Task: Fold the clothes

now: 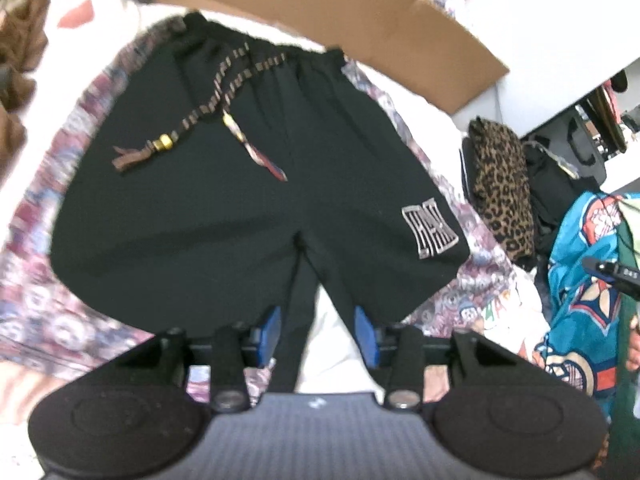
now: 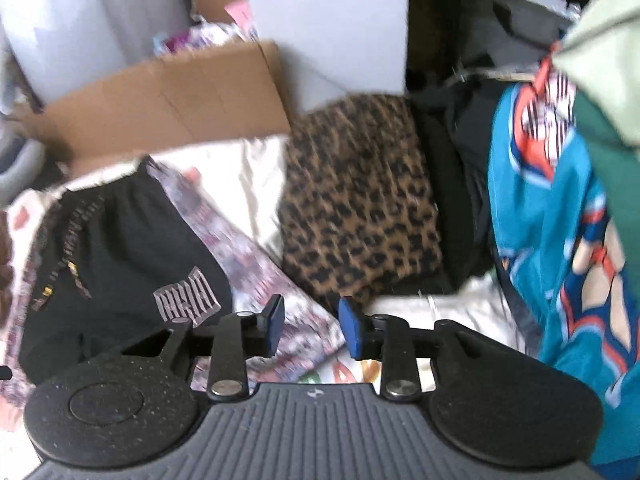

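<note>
A pair of black shorts (image 1: 224,200) lies spread flat, front up, on a bed covered by a faded floral sheet (image 1: 48,280) in pinks and mauves, the elastic waistband toward the far edge of the bed and the two leg openings toward the near edge. The cloth looks soft and matte, a thick jersey; a braided brown drawstring (image 1: 216,96) with a brass bead and a frayed tassel trails across the front, and a pale woven patch (image 1: 430,232) sits by the hem of one leg. The left tool (image 1: 320,332) hovers just above the near edge at the crotch, its blue-padded jaws spread apart with nothing between them. The right tool (image 2: 311,326) hangs off to the right of the shorts, over the sheet, jaws likewise parted and empty. By my judgement the shorts are laid out flat and not yet folded in any way I can see, so the step in hand is taking hold for a fold; that would call for pinching a hem or side seam cleanly through both layers and carrying it across so one leg stacks on the other, keeping the loose drawstring from bunching underneath. Toward the right edge of the bed rests a leopard-print garment (image 2: 360,200), fuzzy and apparently folded, beside dark clothes and a glossy turquoise printed fabric (image 2: 560,240). An open cardboard box (image 1: 340,4) stands beyond the far edge.
</note>
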{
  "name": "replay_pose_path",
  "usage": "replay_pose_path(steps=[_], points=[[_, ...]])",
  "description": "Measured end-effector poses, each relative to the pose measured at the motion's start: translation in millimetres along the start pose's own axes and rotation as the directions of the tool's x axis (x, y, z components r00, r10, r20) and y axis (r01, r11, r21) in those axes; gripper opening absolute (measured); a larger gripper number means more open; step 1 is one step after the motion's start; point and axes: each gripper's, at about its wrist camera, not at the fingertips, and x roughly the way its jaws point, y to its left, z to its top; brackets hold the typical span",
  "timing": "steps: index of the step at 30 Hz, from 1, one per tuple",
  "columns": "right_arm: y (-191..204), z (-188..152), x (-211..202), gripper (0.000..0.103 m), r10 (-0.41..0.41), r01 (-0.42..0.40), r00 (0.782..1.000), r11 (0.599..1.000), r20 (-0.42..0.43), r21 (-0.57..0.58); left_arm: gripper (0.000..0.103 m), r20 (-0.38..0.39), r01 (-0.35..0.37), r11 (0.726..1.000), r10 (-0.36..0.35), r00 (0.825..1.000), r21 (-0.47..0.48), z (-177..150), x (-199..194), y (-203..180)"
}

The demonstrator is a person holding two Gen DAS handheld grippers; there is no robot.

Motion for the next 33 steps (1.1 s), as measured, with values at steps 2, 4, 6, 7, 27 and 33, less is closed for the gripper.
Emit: replay_pose_path(steps=[2,4,6,7,27,33], points=[[1,10,-7,0.037,0.019,-0.019,1.0,1.0,0.016,-0.003,0.046,0.012,-0.029,1.0,0.029,1.0,-0.004,7,-15,2],[3,19,-13,0.037,0.037,-0.037,0.999,0.999,0.033,-0.007,0.047,0.008,-0.078,0.997,0.078,0.997,-0.001,16,-29,3],[6,29,-14,0.037,0.062,-0.062,0.997,0.998,0.039,-0.017,0.047,0.018,-0.119,0.992,0.119,0.993,-0.03,25,-44,6],[8,34,-15,0.037,0.073,-0.073,0.996,0.997,0.043,-0.022,0.047,0.023,-0.13,0.99,0.131,0.991,-0.049,29,-51,9],[81,84,68,0.037,0.253,-0.249,0.968,0.955,0.0,-0.161,0.052,0.147,-0.252,0.967,0.256,0.955,-0.05,99,-78,55],[99,91,128,0.037,0.249,-0.251,0.968,0.95,-0.035,-0.185,0.049,0.127,-0.288,0.955,0.295,0.947,-0.073,114,-36,94]])
